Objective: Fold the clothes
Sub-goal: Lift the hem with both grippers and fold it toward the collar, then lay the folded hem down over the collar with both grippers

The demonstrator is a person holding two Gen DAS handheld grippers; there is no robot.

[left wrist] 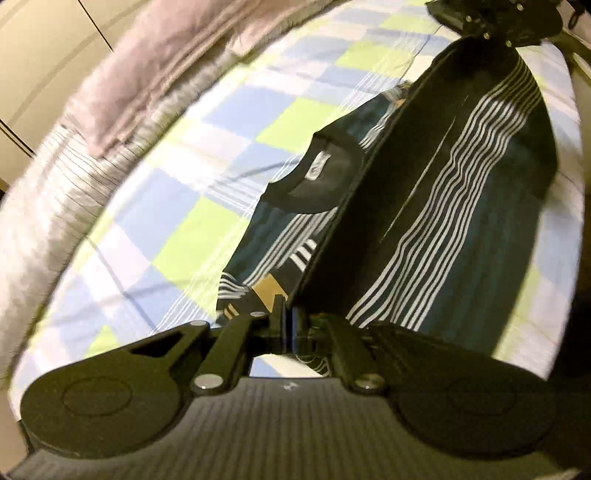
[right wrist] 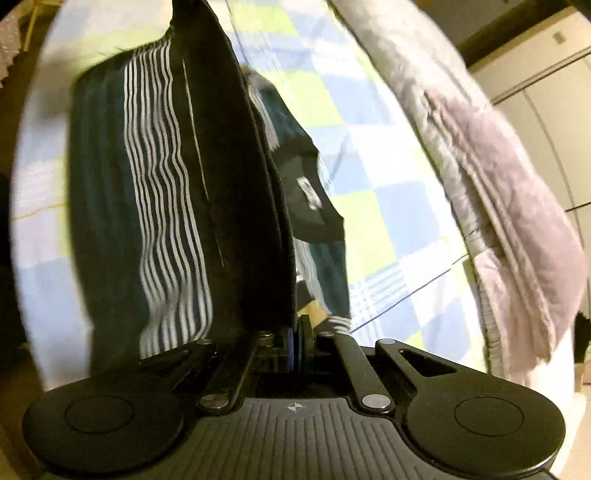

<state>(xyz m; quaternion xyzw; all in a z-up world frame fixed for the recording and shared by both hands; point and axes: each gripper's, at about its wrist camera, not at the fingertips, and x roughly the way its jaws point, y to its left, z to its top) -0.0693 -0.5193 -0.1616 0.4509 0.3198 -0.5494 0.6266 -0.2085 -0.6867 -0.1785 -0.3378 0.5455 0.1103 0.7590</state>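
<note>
— Tongs first: how did they stand?

— Left gripper (left wrist: 286, 317) had its jaws pinched tight on the hem of the striped shirt (left wrist: 461, 206). Right gripper (right wrist: 297, 332) was clamped likewise on the same hem, further along. From the left wrist view, the right gripper (left wrist: 491, 22) showed at the far end of the taut edge.

— And the shirt itself?

— Dark teal with white stripes and a black band. Its gripped edge was lifted and stretched between the two tongs; the rest, with the black collar (left wrist: 325, 173), lay on the checked bedsheet (left wrist: 177, 192).

— What of the surface and the room?

— Sheet was in blue, white and lime squares. Along its far side lay a rumpled grey quilt (right wrist: 498, 177), and behind that stood pale cupboard doors (right wrist: 554, 103).

— Pose of the tongs?

— Both were raised above the bed, facing one another along the hem.
</note>
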